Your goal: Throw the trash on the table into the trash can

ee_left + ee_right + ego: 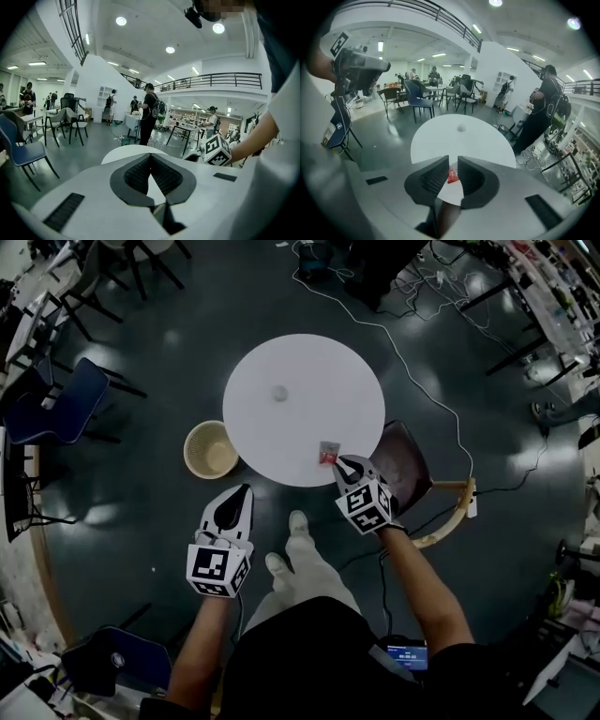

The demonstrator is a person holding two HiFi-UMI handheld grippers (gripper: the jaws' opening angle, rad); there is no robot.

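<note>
A round white table (309,362) carries a red wrapper (328,454) near its front edge and a small crumpled white ball (279,392) further back. A tan wicker trash can (210,449) stands on the floor at the table's left. My right gripper (340,462) is just short of the wrapper. Its jaws stand a little apart, and the red wrapper (453,175) shows in the gap, lying on the table and not pinched. The ball (461,127) lies beyond. My left gripper (246,488) hangs off the table's front left, near the can. It is shut and empty (150,155).
A brown chair (403,465) stands against the table's right side. A blue chair (61,399) is at the far left. A white cable (412,371) runs over the dark floor behind the table. A standing person (150,112) is beyond the table.
</note>
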